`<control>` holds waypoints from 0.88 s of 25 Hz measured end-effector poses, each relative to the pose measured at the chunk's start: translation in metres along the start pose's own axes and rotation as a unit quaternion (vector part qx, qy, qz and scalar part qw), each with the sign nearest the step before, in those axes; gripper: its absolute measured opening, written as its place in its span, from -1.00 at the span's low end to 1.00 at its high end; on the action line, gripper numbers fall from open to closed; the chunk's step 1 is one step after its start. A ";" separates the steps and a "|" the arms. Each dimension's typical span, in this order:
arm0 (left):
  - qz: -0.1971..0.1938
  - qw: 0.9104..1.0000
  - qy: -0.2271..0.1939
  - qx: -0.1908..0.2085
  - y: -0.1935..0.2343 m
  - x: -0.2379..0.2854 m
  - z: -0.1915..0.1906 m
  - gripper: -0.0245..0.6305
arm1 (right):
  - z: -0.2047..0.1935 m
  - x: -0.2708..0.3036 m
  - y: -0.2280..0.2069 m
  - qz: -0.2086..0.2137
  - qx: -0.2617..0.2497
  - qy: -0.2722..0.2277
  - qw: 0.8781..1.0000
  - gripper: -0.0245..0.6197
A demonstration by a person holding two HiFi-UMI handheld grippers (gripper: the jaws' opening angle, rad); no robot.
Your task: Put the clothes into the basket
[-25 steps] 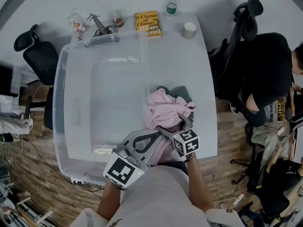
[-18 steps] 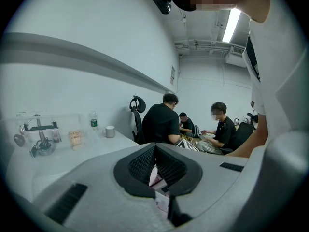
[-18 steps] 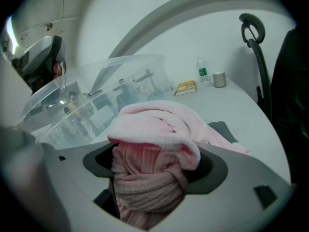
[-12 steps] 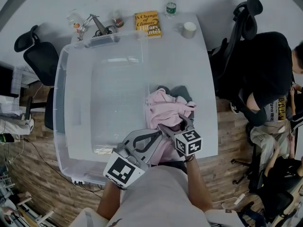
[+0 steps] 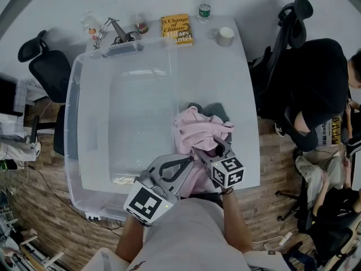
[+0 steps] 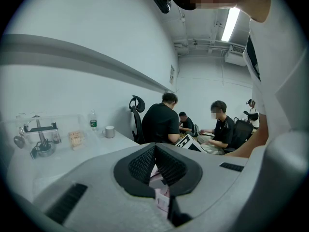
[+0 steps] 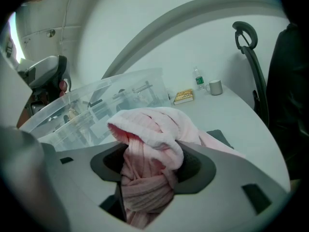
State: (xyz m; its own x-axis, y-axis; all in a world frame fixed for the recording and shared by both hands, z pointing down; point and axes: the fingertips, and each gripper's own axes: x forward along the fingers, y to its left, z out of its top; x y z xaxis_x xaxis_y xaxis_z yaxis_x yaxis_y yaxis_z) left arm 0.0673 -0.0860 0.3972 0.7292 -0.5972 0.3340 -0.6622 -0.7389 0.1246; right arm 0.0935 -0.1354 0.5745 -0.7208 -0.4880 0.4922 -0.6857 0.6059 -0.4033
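Clear basket on left part of the white table. It takes up most of the table's width.

Pink garment is heaped on the table just right of the basket wall, outside it. Its left edge lies against the wall. Grey garment lies under and behind the pink one, showing at the far side.

Right gripper is at the near edge of the heap. Its jaws are closing with a bunched fold of the pink garment between them. In the right gripper view the cloth fills the gap and bulges against both pads, a loose roll folded over the top.

Left gripper is beside the right one, at the near left edge of the heap, just over the basket's near right corner. Its jaws are clenched, tips meeting. In the left gripper view a strip of pink shows in the slit below the tips. Cannot tell if any cloth is pinched.

Far edge of table: book, bottle, mug.

A black chair stands left of the table. A person in black is seated to the right, well apart from the clothes.
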 end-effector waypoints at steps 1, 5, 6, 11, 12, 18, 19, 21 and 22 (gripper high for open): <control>0.002 1.000 0.000 -0.006 0.000 0.000 0.000 -0.91 | 0.001 -0.001 0.000 0.000 0.002 -0.004 1.000 -0.10; 0.002 1.000 0.001 -0.007 0.002 0.000 0.000 -0.91 | 0.007 -0.006 0.001 0.004 0.005 -0.018 1.000 -0.13; 0.002 1.000 0.002 -0.006 0.001 0.000 -0.001 -0.91 | 0.008 -0.007 0.001 0.004 0.006 -0.022 1.000 -0.14; 0.002 1.000 0.001 -0.006 0.001 -0.001 0.000 -0.91 | 0.017 -0.016 0.001 0.010 0.019 -0.048 0.999 -0.19; 0.002 1.000 0.001 -0.005 0.001 -0.001 0.000 -0.91 | 0.019 -0.018 0.000 0.011 0.023 -0.054 0.998 -0.21; -0.001 1.000 0.000 0.006 -0.002 -0.001 -0.001 -0.91 | 0.026 -0.027 0.000 0.006 0.013 -0.071 0.997 -0.35; -0.002 1.000 0.000 0.006 -0.002 -0.001 -0.001 -0.91 | 0.027 -0.028 0.000 0.005 0.011 -0.073 0.997 -0.36; -0.004 1.000 -0.001 0.009 -0.003 -0.001 -0.001 -0.91 | 0.030 -0.031 0.001 0.003 0.007 -0.079 0.997 -0.38; -0.006 1.000 -0.001 0.014 -0.003 -0.001 -0.001 -0.91 | 0.031 -0.033 0.002 0.003 0.005 -0.082 0.997 -0.40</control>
State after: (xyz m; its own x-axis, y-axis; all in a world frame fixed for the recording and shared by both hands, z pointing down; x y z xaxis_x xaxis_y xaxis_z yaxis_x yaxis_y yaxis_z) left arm 0.0681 -0.0824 0.3975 0.7370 -0.5892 0.3311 -0.6489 -0.7539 0.1028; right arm 0.1127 -0.1378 0.5333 -0.7305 -0.5822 0.3570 -0.6824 0.6025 -0.4138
